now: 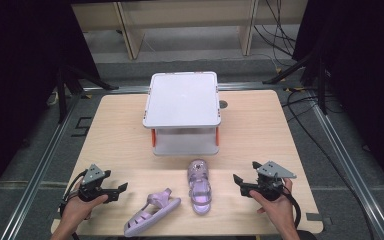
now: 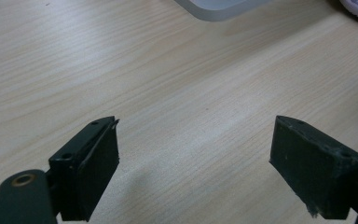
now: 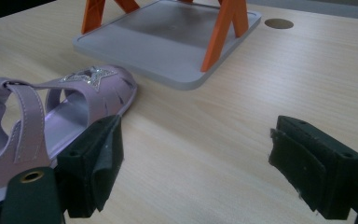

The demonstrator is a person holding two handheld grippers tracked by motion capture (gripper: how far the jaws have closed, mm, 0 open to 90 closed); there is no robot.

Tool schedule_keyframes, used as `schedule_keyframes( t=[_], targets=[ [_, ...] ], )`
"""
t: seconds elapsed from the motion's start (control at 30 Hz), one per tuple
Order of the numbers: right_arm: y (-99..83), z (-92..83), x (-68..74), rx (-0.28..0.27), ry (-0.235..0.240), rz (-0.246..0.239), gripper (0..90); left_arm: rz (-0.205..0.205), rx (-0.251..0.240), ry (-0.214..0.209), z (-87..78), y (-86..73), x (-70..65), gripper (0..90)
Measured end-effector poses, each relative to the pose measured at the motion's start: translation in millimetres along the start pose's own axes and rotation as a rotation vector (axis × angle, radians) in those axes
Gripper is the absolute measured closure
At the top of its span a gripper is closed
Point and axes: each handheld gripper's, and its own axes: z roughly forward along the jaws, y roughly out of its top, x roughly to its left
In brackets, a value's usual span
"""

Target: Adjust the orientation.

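Observation:
Two lilac sandals lie near the table's front edge. One sandal (image 1: 151, 213) lies tilted on its side at front centre-left. The other sandal (image 1: 199, 187) stands upright, toe toward the rack; the right gripper view has it (image 3: 51, 112) at the left, a glittery star on its toe. My left gripper (image 1: 120, 190) is open over bare wood (image 2: 196, 135), left of the tilted sandal. My right gripper (image 1: 246, 179) is open too, just right of the upright sandal (image 3: 196, 163), with nothing between its jaws.
A white two-tier rack (image 1: 182, 100) with orange legs (image 3: 221, 35) stands at the table's middle back. A round hole (image 1: 223, 104) is in the tabletop beside it. Bare wood lies on both sides of the rack. Black frames and cables surround the table.

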Motion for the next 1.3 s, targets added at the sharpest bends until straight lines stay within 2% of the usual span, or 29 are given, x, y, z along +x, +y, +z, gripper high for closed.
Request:
schedule_keyframes(
  t=[0.03,0.07,0.1,0.13,0.17,0.2,0.33,0.37,0.5,0.57,0.63,0.67,0.7,0.73,0.8,0.83,0.9,0.93,0.97,1.0,1.03,1.07,1.13,1.17,1.23,1.27,1.3],
  targets=[
    [-0.2,0.4,-1.3,0.004,-0.009,-0.028,19.3,-0.011,-0.013,-0.006,0.6,0.0,-0.7,14.8],
    [-1.1,0.9,0.0,0.016,0.001,0.002,19.3,-0.017,-0.008,-0.004,0.7,-0.3,-0.8,14.8],
    [-1.4,1.3,-0.1,0.015,0.009,0.003,19.4,-0.027,-0.002,-0.002,0.8,-0.8,-1.5,14.8],
    [-1.1,0.3,-0.1,0.021,-0.002,0.0,19.4,-0.024,-0.001,0.001,1.1,-1.0,-1.6,14.8],
    [-0.9,0.3,-0.5,0.021,0.0,-0.003,19.4,-0.003,0.013,0.007,1.1,-0.8,-0.4,14.8],
    [-0.8,0.2,-0.4,0.018,0.001,-0.003,19.3,-0.02,0.004,0.0,1.3,-1.0,-2.0,14.8],
    [-0.1,0.2,1.8,0.01,-0.008,-0.027,19.4,-0.013,0.004,0.003,0.8,-0.5,-1.4,14.8],
    [-0.1,0.3,4.0,0.018,0.0,-0.006,19.4,-0.012,0.006,0.006,1.0,-0.6,-1.2,14.8],
    [0.7,2.4,6.8,0.01,0.0,-0.015,19.3,-0.014,0.005,0.003,1.1,-0.6,-2.0,14.8],
    [1.6,4.7,9.7,0.004,0.011,-0.017,19.0,0.0,0.007,-0.001,2.0,-0.5,-0.9,14.8],
    [2.6,5.1,11.8,0.012,0.014,-0.016,19.1,-0.004,0.012,0.0,1.8,-0.7,-1.1,14.9],
    [4.5,7.0,16.7,-0.001,0.015,-0.022,20.8,-0.002,0.012,0.0,2.0,-0.8,-1.0,14.8],
    [5.6,8.4,20.0,0.0,0.041,-0.009,22.3,-0.002,0.013,0.002,2.1,-0.8,-0.9,14.9],
    [6.5,11.0,22.2,-0.02,0.06,-0.024,23.5,-0.002,0.012,0.002,2.0,-0.7,-0.8,14.9],
    [8.1,10.7,25.6,-0.008,0.059,-0.035,24.3,0.005,0.017,0.007,1.8,-0.6,-0.2,14.9],
    [8.9,12.8,29.0,-0.011,0.08,-0.041,25.2,0.014,0.014,0.006,1.9,-0.3,0.5,14.8],
    [12.4,13.0,36.2,-0.015,0.083,-0.089,29.0,0.016,0.016,0.009,1.6,-0.2,0.6,14.8],
    [13.6,13.4,39.3,-0.01,0.113,-0.073,30.1,0.016,0.016,0.009,1.6,-0.2,0.6,14.9],
    [14.9,13.7,40.8,-0.019,0.123,-0.085,32.5,-0.002,0.007,0.003,1.9,-0.5,-0.8,14.8],
    [14.9,13.7,40.8,-0.019,0.123,-0.085,32.5,-0.002,0.009,0.002,1.9,-0.5,-0.9,14.8],
    [16.7,13.4,43.1,-0.043,0.128,-0.129,35.3,0.003,0.01,0.001,2.0,-0.4,-0.7,14.8],
    [17.1,13.1,45.6,-0.038,0.144,-0.132,35.5,0.004,0.009,0.0,2.0,-0.3,-0.8,14.8],
    [17.3,14.3,50.9,-0.07,0.193,-0.151,38.4,0.004,0.01,-0.001,1.8,-0.3,-0.5,14.8],
    [17.3,14.3,50.9,-0.07,0.193,-0.151,38.4,0.004,0.01,-0.001,1.8,-0.3,-0.5,14.9],
    [19.6,15.6,56.9,-0.083,0.209,-0.212,42.5,-0.012,0.009,0.006,1.9,-0.6,-0.8,14.9],
    [19.6,16.0,60.4,-0.071,0.217,-0.208,43.1,-0.017,0.011,0.007,2.1,-0.7,-0.9,14.8],
    [19.7,17.5,62.3,-0.066,0.22,-0.225,44.1,-0.017,0.011,0.007,2.1,-0.7,-0.9,14.9]
  ],
)
